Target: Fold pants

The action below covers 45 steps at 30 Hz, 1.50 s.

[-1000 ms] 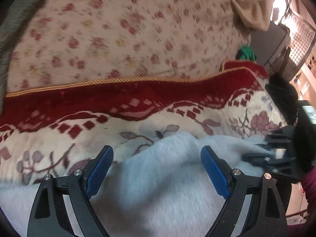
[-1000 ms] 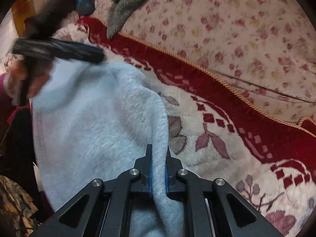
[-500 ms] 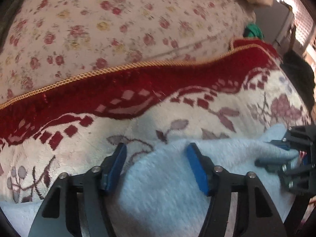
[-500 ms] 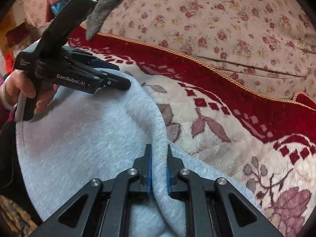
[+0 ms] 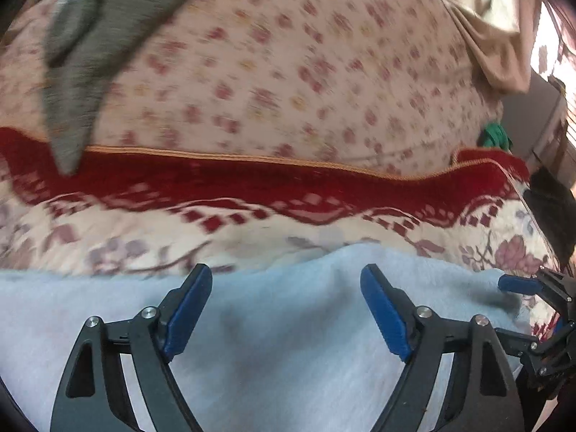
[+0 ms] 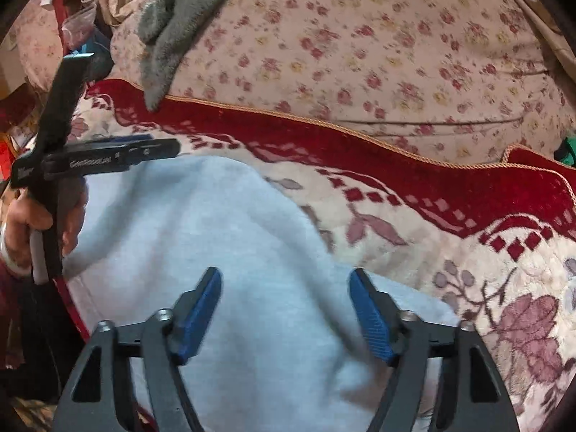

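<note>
**op_remote:** Both tools are spread wide from where I sit. My left gripper has its 2 blue pads apart with nothing between them, just hovering over the pale blue pants. Same for my right gripper, pads apart over the same fabric.

**lurker22:** Where are the pants exactly?

**op_remote:** Lying on the cream and red floral blanket, filling the 6 o'clock half of both views. On the right wrist view the fabric runs from 6 up toward 10 o'clock, where the left gripper sits side-on at the cloth's far edge.

**lurker22:** Waistband? Legs?

**op_remote:** Can't tell. The near end is cut off by the frame and hidden under the tool bodies. The left view is smeared with blur too. The right gripper pokes in at 4 o'clock there, mostly cropped. There's a grey cloth draped on the flowered cushion at 11 o'clock, and something green at 2 o'clock I can't identify.
</note>
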{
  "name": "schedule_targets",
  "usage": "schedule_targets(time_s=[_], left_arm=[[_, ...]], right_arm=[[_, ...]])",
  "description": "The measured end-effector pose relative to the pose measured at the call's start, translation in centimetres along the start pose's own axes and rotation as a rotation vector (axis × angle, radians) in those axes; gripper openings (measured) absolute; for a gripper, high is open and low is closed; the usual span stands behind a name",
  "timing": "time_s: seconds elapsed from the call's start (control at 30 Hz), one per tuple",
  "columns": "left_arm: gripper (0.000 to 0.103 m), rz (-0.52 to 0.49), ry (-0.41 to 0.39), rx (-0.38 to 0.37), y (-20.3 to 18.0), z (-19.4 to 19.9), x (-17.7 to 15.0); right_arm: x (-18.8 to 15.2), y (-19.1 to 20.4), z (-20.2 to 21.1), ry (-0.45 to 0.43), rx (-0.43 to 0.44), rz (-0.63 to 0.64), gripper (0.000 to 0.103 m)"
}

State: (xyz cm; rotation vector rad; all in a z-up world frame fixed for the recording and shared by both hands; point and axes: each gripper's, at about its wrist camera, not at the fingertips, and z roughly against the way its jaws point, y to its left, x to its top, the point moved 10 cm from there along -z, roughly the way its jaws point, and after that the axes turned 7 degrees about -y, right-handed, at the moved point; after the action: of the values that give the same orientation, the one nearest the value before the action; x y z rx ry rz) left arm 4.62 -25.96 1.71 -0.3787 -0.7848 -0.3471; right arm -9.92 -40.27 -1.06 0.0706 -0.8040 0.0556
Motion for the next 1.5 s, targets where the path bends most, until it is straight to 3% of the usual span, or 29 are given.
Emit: schedule_targets(time_s=[0.33, 0.63, 0.73, 0.83, 1.03, 1.37, 1.5], left_arm=[[0.085, 0.107, -0.094, 0.212, 10.7, 9.6, -2.2], [0.086, 0.349, -0.18, 0.395, 21.7, 18.6, -6.6], [0.088, 0.427, -0.18, 0.419, 24.5, 20.3, -8.5], [0.088, 0.5, -0.17, 0.439, 26.9, 21.3, -10.3], [0.088, 0.548, -0.165, 0.458, 29.0, 21.9, -12.3], [0.088, 0.633, -0.135, 0.481, 31.6, 19.1, -14.1], [0.088, 0.655, -0.127, 0.48, 32.7, 18.2, -14.2]], right_arm=[[0.8, 12.1, -2.0, 0.02, 0.184, 0.109, 0.084], [3.2, 22.2, -5.0, 0.043, 0.298, 0.209, 0.084], [4.2, 25.2, -6.1, 0.045, 0.319, 0.226, 0.084], [5.2, 27.9, -7.4, 0.047, 0.345, 0.245, 0.084], [8.0, 32.5, -10.6, 0.051, 0.361, 0.289, 0.084], [12.5, 40.6, -15.7, 0.037, 0.395, 0.413, 0.087], [13.6, 43.7, -18.6, 0.07, 0.423, 0.465, 0.087]])
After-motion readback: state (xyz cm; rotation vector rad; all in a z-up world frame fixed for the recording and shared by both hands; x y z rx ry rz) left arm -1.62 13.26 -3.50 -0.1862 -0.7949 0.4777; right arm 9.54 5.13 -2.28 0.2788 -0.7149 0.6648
